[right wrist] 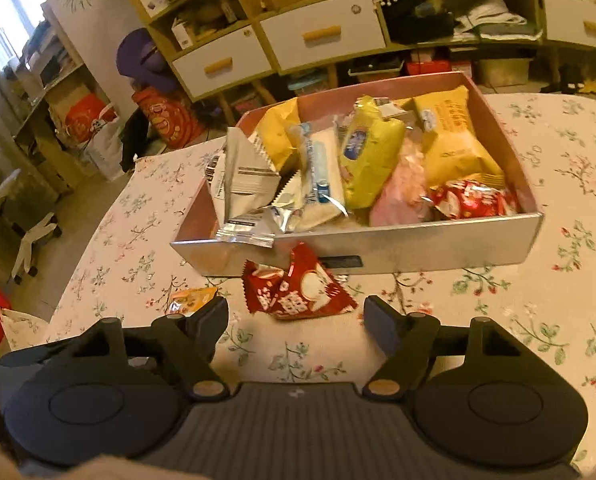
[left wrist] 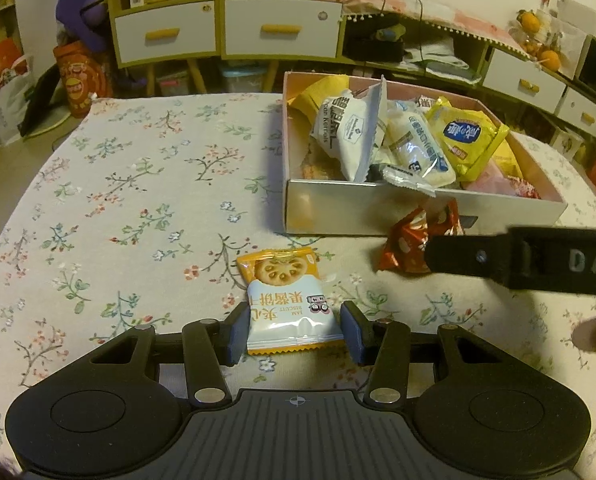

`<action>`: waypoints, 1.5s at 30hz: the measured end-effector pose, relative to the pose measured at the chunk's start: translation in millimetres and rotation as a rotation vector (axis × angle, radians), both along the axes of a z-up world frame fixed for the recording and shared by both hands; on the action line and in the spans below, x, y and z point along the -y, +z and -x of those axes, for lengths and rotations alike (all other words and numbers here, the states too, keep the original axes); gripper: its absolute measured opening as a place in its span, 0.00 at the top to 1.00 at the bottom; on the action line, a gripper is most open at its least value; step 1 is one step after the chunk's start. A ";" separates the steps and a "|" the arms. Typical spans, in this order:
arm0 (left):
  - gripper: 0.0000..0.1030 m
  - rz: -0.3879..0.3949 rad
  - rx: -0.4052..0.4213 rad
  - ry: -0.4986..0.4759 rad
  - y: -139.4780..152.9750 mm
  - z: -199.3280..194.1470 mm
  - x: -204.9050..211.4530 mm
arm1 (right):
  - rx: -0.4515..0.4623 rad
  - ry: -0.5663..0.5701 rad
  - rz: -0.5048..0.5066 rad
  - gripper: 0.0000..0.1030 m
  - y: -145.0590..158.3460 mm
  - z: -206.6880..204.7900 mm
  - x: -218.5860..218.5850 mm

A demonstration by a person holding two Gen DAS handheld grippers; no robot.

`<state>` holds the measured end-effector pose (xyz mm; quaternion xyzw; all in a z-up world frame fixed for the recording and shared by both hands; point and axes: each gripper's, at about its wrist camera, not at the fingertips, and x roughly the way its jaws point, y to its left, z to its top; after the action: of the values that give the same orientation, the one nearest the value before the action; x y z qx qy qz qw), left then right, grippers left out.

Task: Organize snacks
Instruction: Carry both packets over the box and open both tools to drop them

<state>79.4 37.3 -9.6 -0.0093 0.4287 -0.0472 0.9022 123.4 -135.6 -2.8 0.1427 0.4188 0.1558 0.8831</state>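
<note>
Most of the snacks already lie in the box [right wrist: 378,248]: white, yellow, pink and red packets fill it, some heaped over the near wall at its left end. By the look of the table, two packets are left outside.

One is the biscuit packet [left wrist: 287,304], flat on the flowered tablecloth [left wrist: 117,200] at about 7 o'clock from the box and a little apart from it. Its near end sits between the fingers of the left gripper [left wrist: 293,332]. The jaws stand partly spread on either side; the left pad seems to meet the wrapper's edge, while a sliver of cloth shows beside the right pad, so I judge it bracketed, not yet pinched.

The other is the red packet [right wrist: 298,294], crumpled on the cloth just in front of the box's near wall, at 6 o'clock from it. The right gripper [right wrist: 295,328] hovers just short of it with jaws spread wide and nothing between them.

What remains, I judge, is to grip each of these two and place it in the box, where room is tight.
</note>
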 end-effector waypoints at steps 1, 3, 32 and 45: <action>0.56 0.000 0.000 -0.001 -0.3 0.5 -2.0 | 0.007 0.004 0.024 0.30 -0.7 -1.7 -4.7; 0.56 0.003 -0.001 0.001 -0.5 1.5 -4.8 | 0.022 0.026 0.090 0.30 -3.6 -5.2 -14.5; 0.56 0.053 0.052 -0.021 18.9 7.5 -2.5 | 0.123 0.109 0.138 0.67 10.9 10.5 -0.4; 0.56 0.135 0.132 -0.042 49.6 7.4 21.0 | 0.149 -0.063 0.080 0.66 21.3 15.9 73.9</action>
<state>72.0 16.4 40.0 -0.0581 0.3640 -0.0954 0.9247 107.5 -209.5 18.5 0.1086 0.3531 0.1211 0.9213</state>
